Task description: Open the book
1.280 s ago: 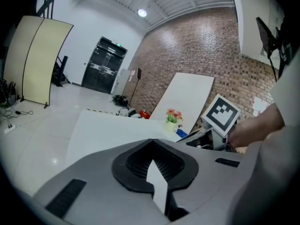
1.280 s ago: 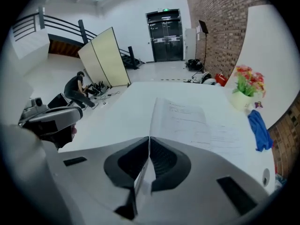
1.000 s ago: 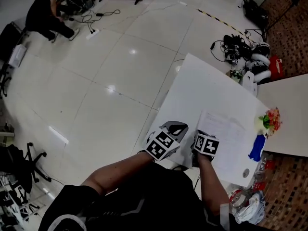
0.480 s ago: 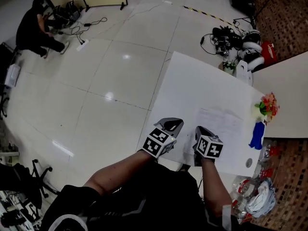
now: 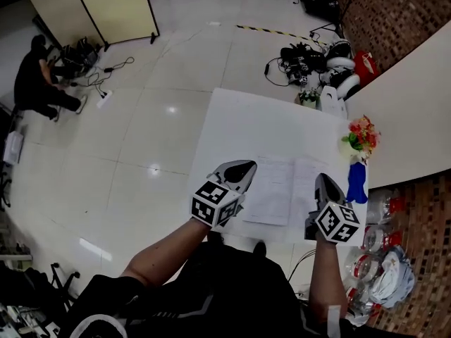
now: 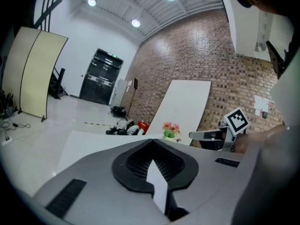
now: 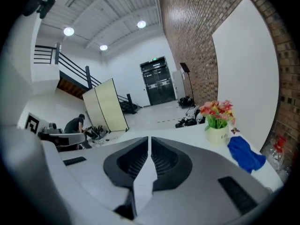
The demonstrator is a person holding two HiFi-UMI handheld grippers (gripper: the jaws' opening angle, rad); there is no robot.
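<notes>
Far upper left, a person (image 5: 36, 83) crouches on the floor by a folding screen (image 5: 106, 5). Moving in, the left tongs (image 5: 238, 169) hover over the near left edge of the white desk (image 5: 268, 122), tips together and gripping nothing. Right beside them the book (image 5: 285, 189) lies open and flat on the desk, between the two tongs, pale pages up. On the book's right, the right tongs (image 5: 325, 186) are closed too, and empty. Further right, a pot of flowers (image 5: 361, 134) with a blue cloth (image 5: 357, 187) just below it.
</notes>
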